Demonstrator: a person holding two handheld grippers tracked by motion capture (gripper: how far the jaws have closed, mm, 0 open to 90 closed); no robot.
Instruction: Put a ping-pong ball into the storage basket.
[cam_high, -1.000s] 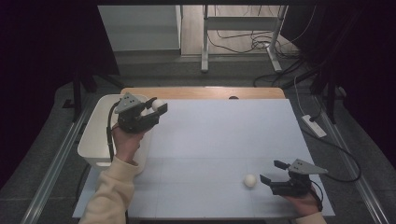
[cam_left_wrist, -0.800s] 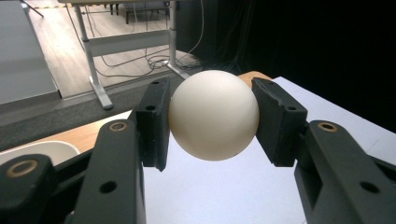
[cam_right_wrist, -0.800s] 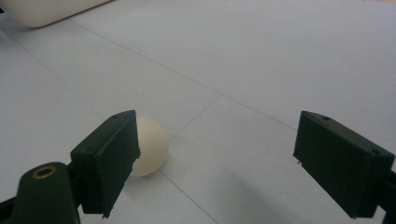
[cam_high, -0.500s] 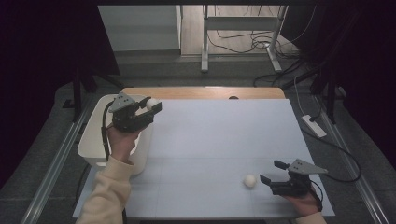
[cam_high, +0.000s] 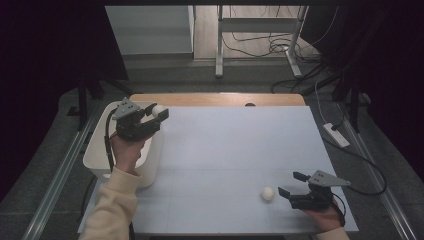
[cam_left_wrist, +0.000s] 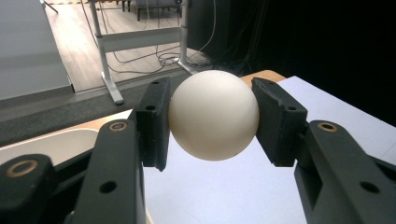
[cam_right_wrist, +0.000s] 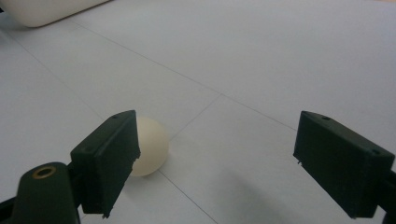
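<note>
White laminate covers the counter (cam_high: 235, 150), and nearest the person the right tongs (cam_high: 292, 184) rest low on it, spread wide and holding nothing. A white ball (cam_high: 268, 193) lies on the counter just beside them; in the right gripper view that ball (cam_right_wrist: 148, 145) sits partly behind the left-hand pad, outside the gap rather than between the pads. Risk: closing from this position would likely strike the ball with the pad's outer face and roll it away toward the counter edge. Farther off, the left tongs (cam_high: 156, 116) are raised at the inner rim of a white bin (cam_high: 95, 155), pinching a second white ball (cam_high: 159, 110). The left gripper view shows this ball (cam_left_wrist: 214, 120) held across its widest part by both pads (cam_left_wrist: 154, 123). Risk: the grip rests on two small contact patches of a smooth sphere, so any slackening or jolt could let it slip. Released here, at the rim, it may land on the counter rather than in the bin.
</note>
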